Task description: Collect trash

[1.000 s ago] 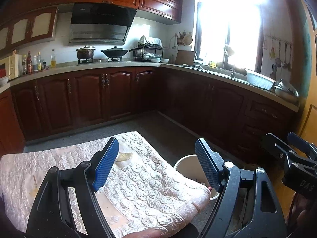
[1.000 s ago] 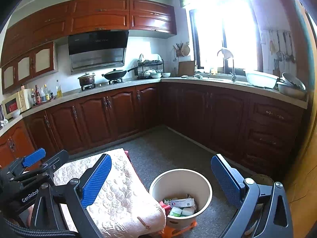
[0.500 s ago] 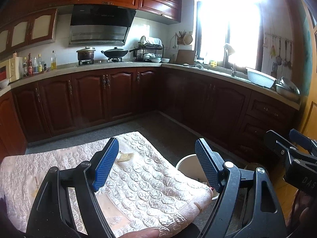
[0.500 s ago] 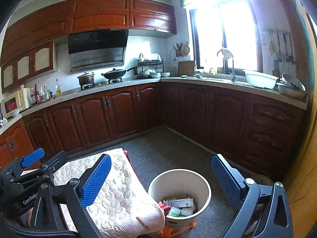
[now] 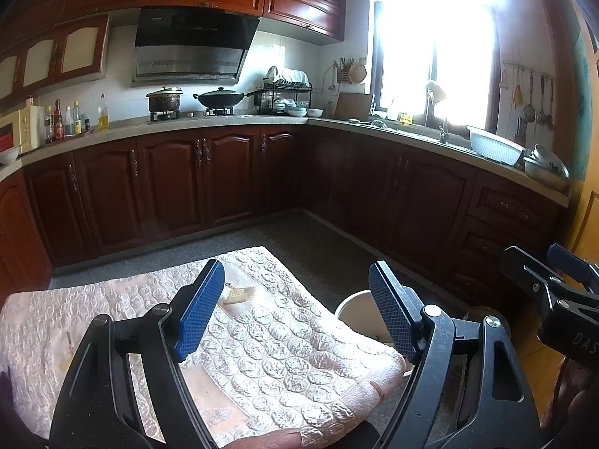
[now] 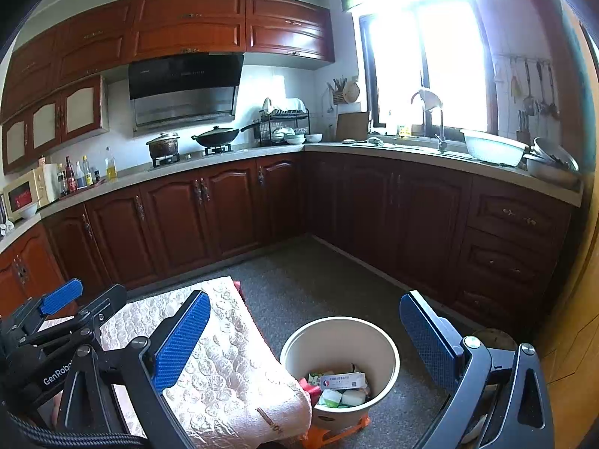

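Low in the left wrist view, the left hand-held gripper (image 5: 295, 314) stands with its blue-padded jaws wide apart and nothing between them, above a pink quilted cloth (image 5: 262, 340) spread over a low surface. A small tan fan-shaped scrap (image 5: 239, 295) lies on the cloth just right of the left pad. In the right wrist view the right hand-held gripper (image 6: 307, 340) is likewise spread wide and empty. Between its pads, lower centre of the frame, a cream trash bin (image 6: 382, 340) stands on the grey floor (image 6: 322, 277) just beside the cloth's right edge, resting on something orange. Inside it lie a white printed carton (image 6: 342, 381) and some green-and-white packets (image 6: 338, 398).
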`<action>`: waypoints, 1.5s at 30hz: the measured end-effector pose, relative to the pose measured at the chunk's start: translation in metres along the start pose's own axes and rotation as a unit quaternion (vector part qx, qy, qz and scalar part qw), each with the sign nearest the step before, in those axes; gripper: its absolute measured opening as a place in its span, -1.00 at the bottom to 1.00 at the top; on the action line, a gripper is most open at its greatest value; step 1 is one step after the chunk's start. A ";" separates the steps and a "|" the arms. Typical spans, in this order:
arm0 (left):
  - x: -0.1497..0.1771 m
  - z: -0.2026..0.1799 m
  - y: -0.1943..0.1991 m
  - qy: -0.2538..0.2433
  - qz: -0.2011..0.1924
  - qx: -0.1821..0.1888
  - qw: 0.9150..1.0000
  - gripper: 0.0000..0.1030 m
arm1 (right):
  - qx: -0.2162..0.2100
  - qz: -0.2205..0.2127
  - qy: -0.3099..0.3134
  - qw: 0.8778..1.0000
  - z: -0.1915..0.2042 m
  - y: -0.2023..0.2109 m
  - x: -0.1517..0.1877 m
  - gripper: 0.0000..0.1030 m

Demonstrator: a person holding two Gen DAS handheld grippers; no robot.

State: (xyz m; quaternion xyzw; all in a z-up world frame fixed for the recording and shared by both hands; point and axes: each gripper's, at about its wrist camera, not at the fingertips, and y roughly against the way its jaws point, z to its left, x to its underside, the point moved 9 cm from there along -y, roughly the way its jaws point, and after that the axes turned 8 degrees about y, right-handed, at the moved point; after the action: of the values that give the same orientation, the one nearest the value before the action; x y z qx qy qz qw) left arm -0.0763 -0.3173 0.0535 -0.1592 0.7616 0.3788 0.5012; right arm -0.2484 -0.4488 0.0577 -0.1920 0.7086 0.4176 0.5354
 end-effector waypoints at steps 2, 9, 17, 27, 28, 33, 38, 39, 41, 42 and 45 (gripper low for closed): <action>0.001 0.001 0.000 0.000 0.001 0.000 1.000 0.54 | -0.001 0.001 -0.001 1.000 0.000 -0.001 0.000 0.95; 0.002 0.001 -0.001 -0.003 0.002 -0.002 1.000 0.54 | -0.001 0.004 -0.001 1.000 -0.002 -0.003 0.000 0.95; 0.006 0.004 -0.003 -0.006 0.005 -0.003 1.000 0.54 | -0.003 0.008 -0.006 1.000 -0.005 -0.007 0.002 0.95; 0.006 0.009 -0.006 -0.007 0.006 -0.005 1.000 0.54 | -0.005 0.013 -0.006 1.000 -0.004 -0.009 0.005 0.95; 0.006 0.009 -0.006 -0.007 0.007 -0.005 1.000 0.54 | -0.004 0.014 -0.007 1.000 -0.005 -0.010 0.005 0.95; 0.007 0.009 -0.007 -0.007 0.007 -0.005 1.000 0.54 | -0.006 0.016 -0.010 1.000 -0.006 -0.012 0.006 0.95; 0.008 0.012 -0.009 -0.007 0.008 -0.005 1.000 0.54 | -0.005 0.018 -0.007 1.000 -0.005 -0.014 0.007 0.95; 0.009 0.013 -0.010 -0.007 0.009 -0.005 1.000 0.54 | -0.005 0.019 -0.008 1.000 -0.005 -0.014 0.008 0.95; 0.010 0.014 -0.010 -0.007 0.010 -0.004 1.000 0.54 | -0.006 0.021 -0.009 1.000 -0.004 -0.015 0.010 0.95; 0.010 0.015 -0.011 -0.007 0.010 -0.004 1.000 0.54 | -0.006 0.022 -0.009 1.000 -0.004 -0.015 0.010 0.95; 0.012 0.016 -0.011 -0.008 0.012 -0.005 1.000 0.54 | -0.006 0.023 -0.010 1.000 -0.004 -0.015 0.011 0.95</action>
State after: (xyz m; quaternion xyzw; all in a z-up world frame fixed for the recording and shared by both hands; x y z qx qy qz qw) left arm -0.0642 -0.3110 0.0344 -0.1495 0.7577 0.3895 0.5018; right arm -0.2436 -0.4591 0.0424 -0.1751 0.7050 0.4361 0.5312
